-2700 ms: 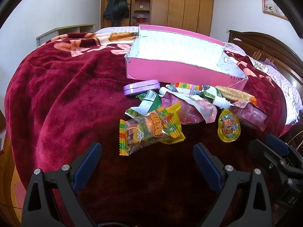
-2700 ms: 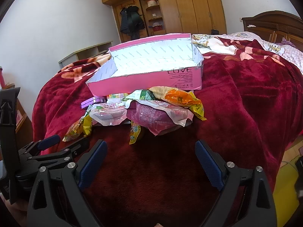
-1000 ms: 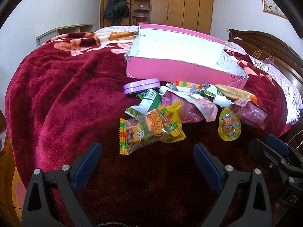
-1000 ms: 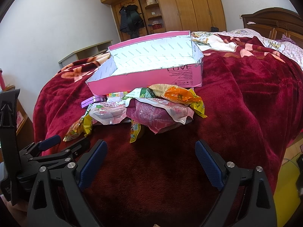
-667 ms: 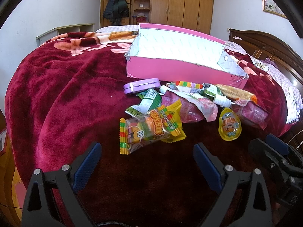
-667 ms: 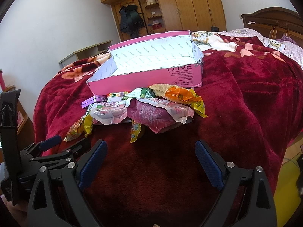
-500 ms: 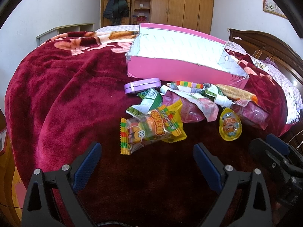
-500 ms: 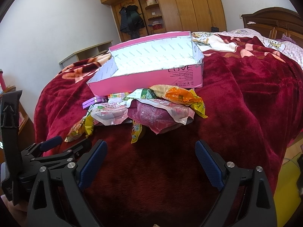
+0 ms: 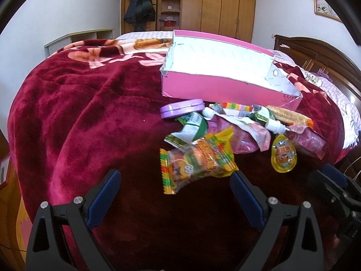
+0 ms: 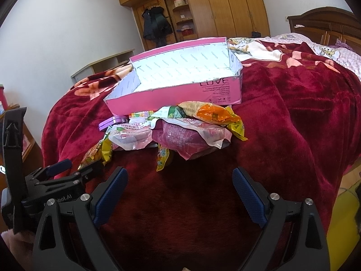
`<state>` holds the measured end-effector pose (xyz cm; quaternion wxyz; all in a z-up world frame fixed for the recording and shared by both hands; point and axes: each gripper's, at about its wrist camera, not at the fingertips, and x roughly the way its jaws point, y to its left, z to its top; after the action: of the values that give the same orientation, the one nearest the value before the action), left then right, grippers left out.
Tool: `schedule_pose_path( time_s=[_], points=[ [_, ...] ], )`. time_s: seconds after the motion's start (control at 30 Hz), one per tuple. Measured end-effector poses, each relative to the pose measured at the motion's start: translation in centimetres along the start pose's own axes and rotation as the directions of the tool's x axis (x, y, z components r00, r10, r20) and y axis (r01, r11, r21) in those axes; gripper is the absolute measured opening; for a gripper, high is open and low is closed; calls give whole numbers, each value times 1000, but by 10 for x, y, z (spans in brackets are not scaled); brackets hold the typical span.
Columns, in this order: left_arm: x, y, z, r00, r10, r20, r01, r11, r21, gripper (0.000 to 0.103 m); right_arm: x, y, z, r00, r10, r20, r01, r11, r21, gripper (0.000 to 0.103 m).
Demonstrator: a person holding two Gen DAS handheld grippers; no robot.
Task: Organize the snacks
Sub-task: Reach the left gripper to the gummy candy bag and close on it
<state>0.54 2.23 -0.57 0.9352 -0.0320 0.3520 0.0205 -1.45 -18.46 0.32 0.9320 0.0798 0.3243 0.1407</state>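
A pink box is seen lying on a bed covered by a dark red blanket. The box is open at the top, white inside, and nothing can be seen in it. The word LOVE is printed on one short side.

A pile of snacks is heaped on the blanket just in front of the box. A flat purple tin is set at the left end of the pile, close to the box wall. A green packet is found just in front of the tin. A clear candy bag with yellow edges is placed at the front of the pile, farthest from the box. A small yellow pouch is laid to the right of that bag. Two pink bags are stacked in the middle, and an orange and yellow bag is rested on top of them, near the box corner.

The left gripper is held low over the blanket, in front of the candy bag. Its blue fingers are spread wide and nothing is held.

The right gripper is held in front of the pink bags. Its blue fingers are spread wide too, with nothing between them.
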Motion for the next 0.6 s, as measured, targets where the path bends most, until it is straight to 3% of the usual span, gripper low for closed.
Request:
schedule_pose_path(
  time_s=[0.27,0.43,0.6],
  points=[
    [0,-6,9,999,-39,10,39,999,10,99,5,-6,-3,1000,6,-13,-6,1000,15,96],
    [3,6,13,997,-70,-16,69,996,-57,96,6,-10,-3,1000,12,-15,-12,1000,28,96],
    [0,14,14,996,-91,10,92,990,-105,91,8,-12,-4,1000,17,-21,-16,999,34,96]
  ],
)
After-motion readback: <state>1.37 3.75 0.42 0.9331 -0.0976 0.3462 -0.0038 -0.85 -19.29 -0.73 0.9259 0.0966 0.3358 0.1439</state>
